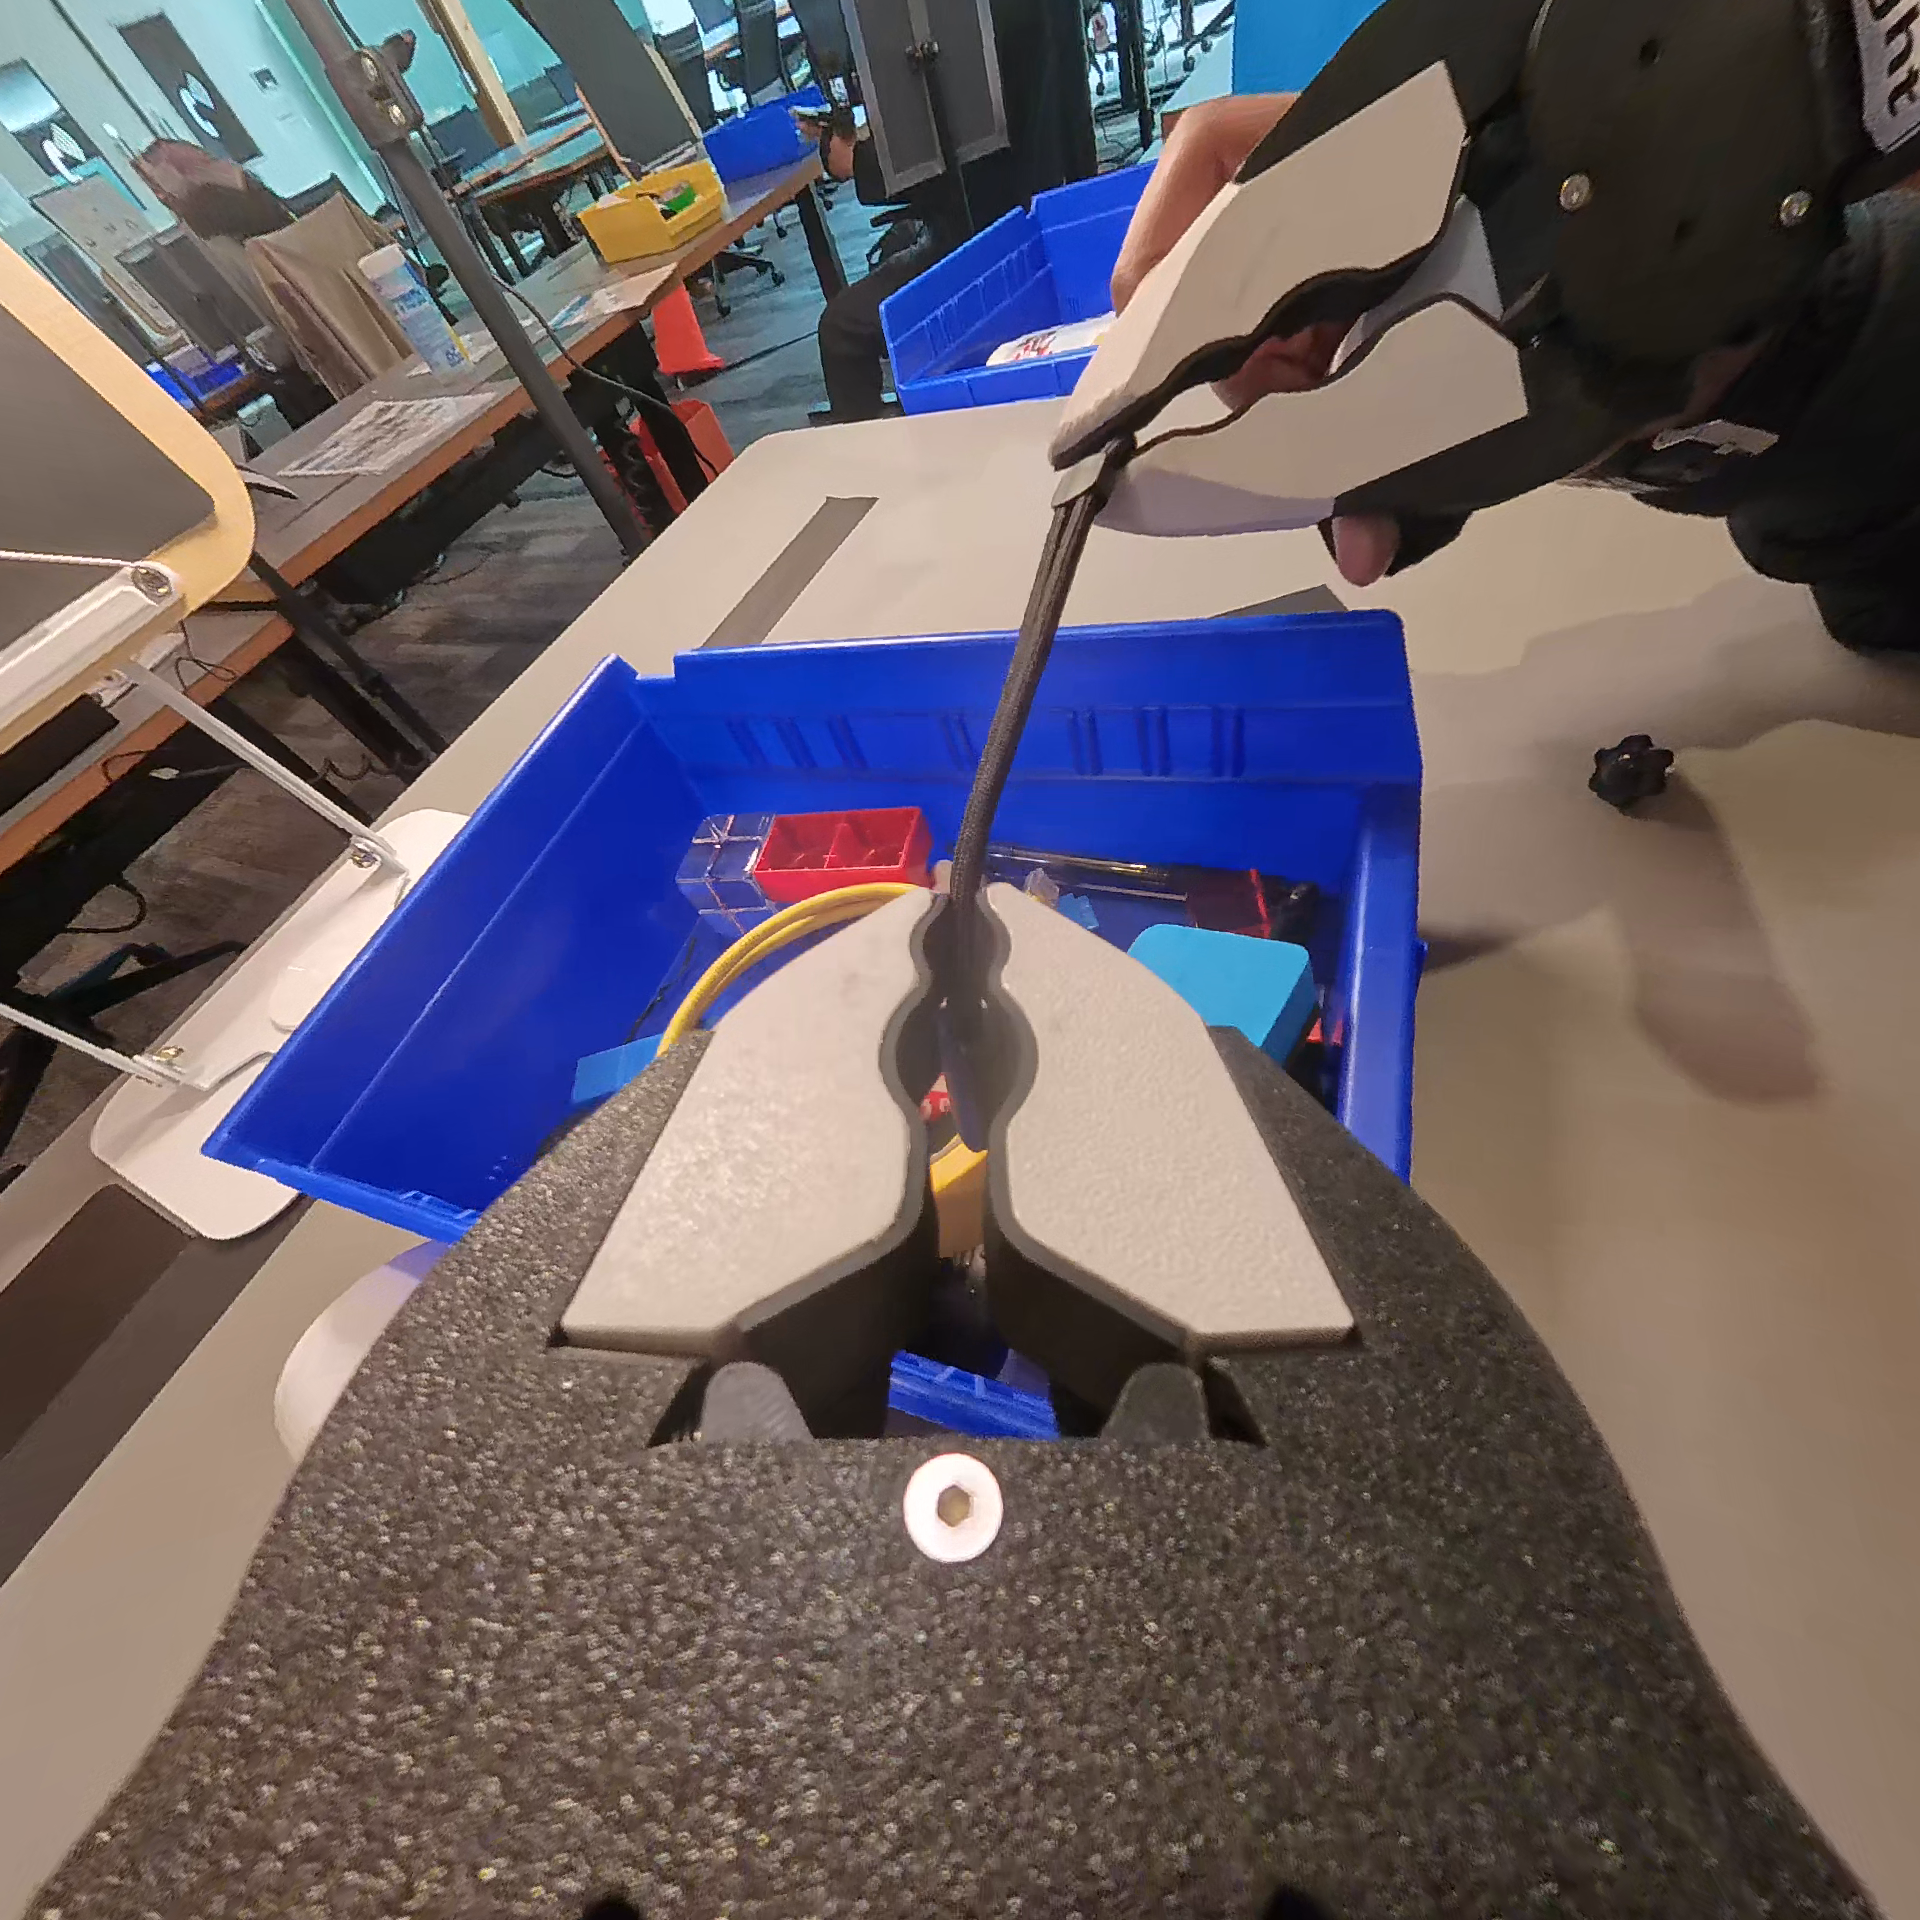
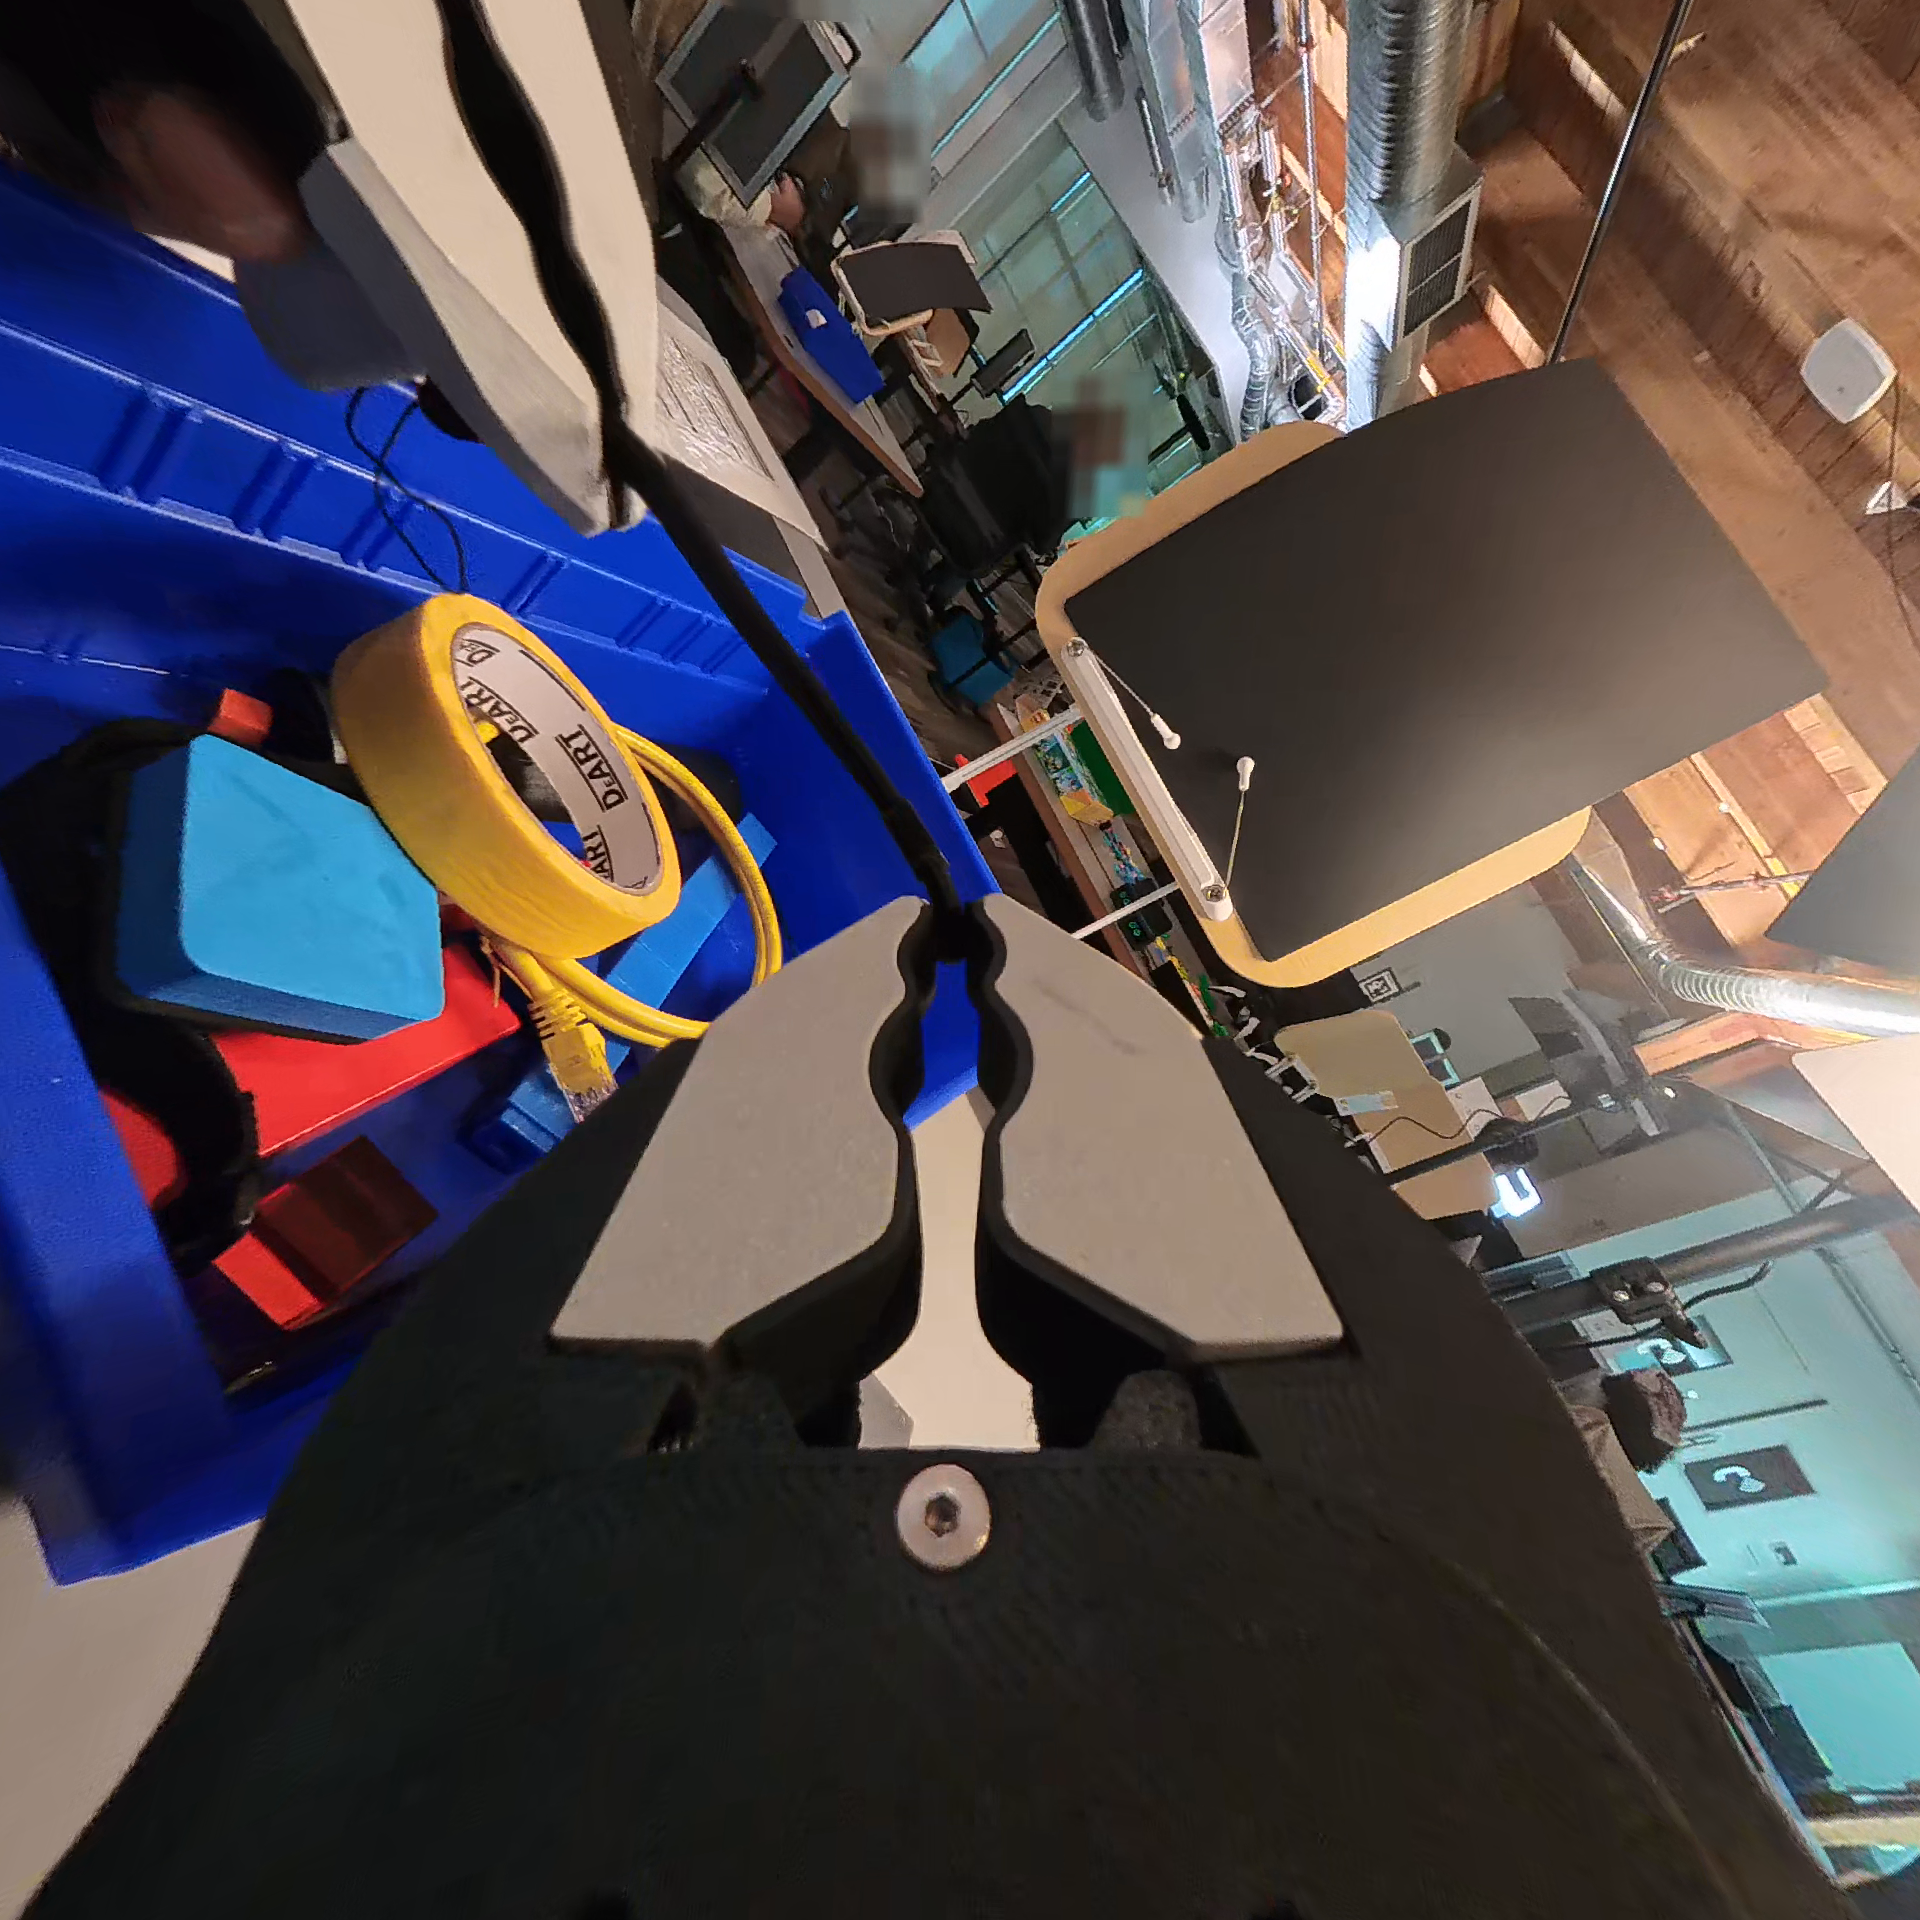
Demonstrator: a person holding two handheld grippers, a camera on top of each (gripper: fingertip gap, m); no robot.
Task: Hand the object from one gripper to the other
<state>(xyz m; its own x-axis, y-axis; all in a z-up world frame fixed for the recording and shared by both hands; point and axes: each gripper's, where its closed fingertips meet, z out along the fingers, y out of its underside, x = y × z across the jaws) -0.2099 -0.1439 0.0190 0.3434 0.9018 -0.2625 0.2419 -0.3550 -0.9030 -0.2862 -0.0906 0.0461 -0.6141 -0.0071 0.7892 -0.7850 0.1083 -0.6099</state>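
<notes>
Above bin, cord between both tools

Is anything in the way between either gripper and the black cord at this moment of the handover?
Nothing visible. The left gripper and the right gripper are both shut on the black braided cord, which stretches between them above the blue bin. The handover is mid-way.

Left gripper and right gripper, upper right of frame, both clamping black cord over blue bin.
</notes>
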